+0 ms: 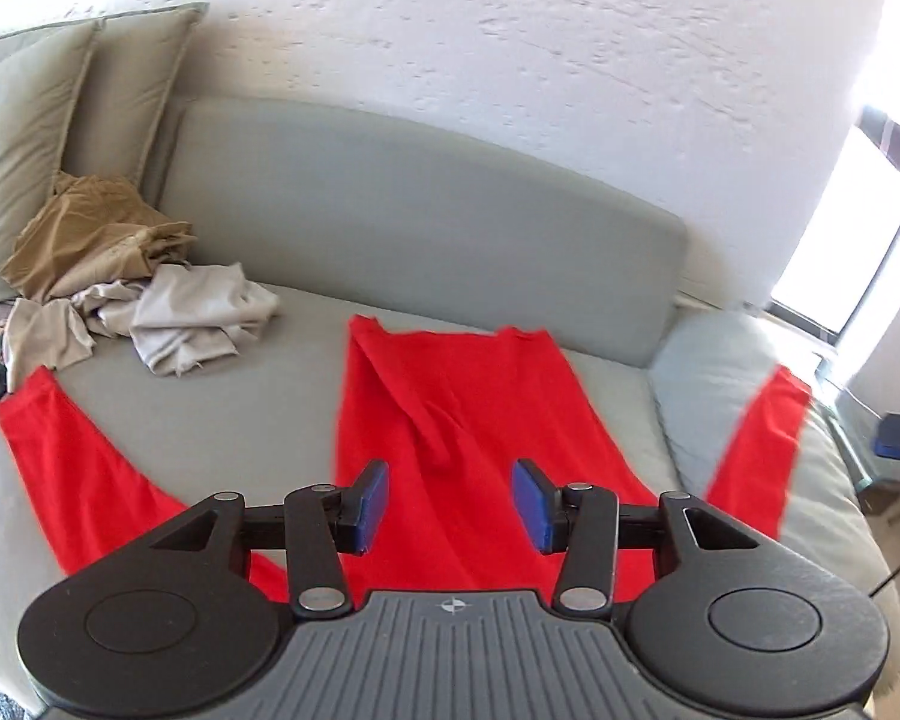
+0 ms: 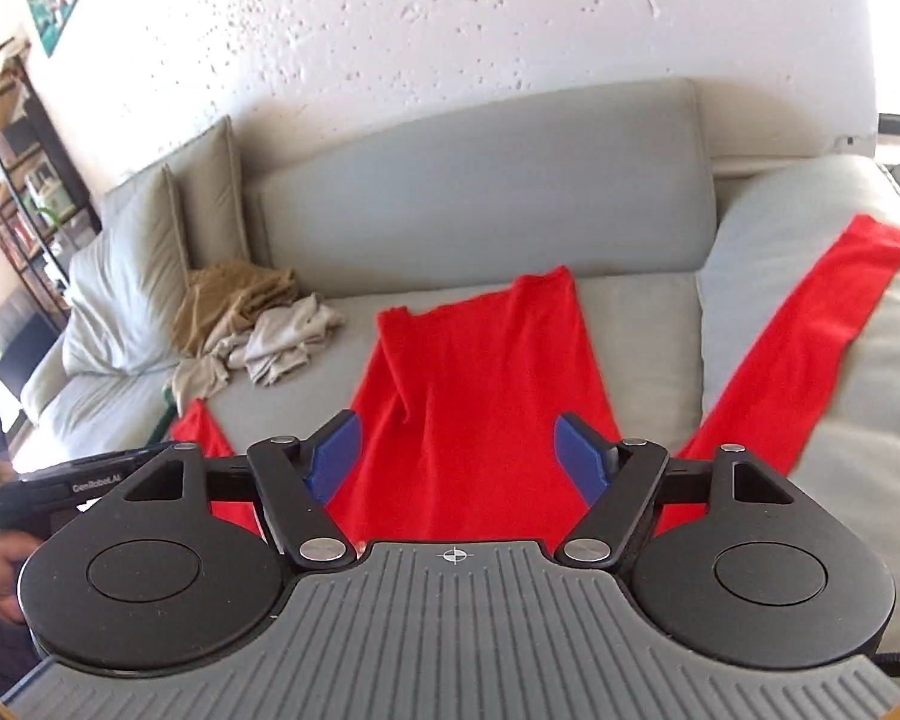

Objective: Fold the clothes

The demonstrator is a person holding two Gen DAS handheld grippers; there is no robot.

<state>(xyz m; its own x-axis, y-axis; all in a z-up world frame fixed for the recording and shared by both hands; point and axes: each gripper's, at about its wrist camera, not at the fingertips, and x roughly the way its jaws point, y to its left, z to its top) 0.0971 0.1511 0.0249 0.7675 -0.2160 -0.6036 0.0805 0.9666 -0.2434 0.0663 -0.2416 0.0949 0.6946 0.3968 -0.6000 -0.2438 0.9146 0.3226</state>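
From your left gripper (image 1: 450,501), jaws spread and empty, the red garment (image 1: 468,420) lies ahead below; crumpled clothes (image 1: 150,306) sit far left.

Your right gripper (image 2: 456,459), wider and empty, alone shows a shelf (image 2: 12,180) and the other gripper's body at its left.

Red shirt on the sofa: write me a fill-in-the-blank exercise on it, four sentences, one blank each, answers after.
1. The long-sleeved shirt spread on the sofa is ____ in colour.
2. One sleeve lies draped over the sofa's ____.
3. The crumpled pile of clothes sits next to the ____ at the sofa's far end.
4. Between the fingers of the right gripper and the left gripper, both held above the shirt, there is ____.

Missing words: red; armrest; cushions; nothing
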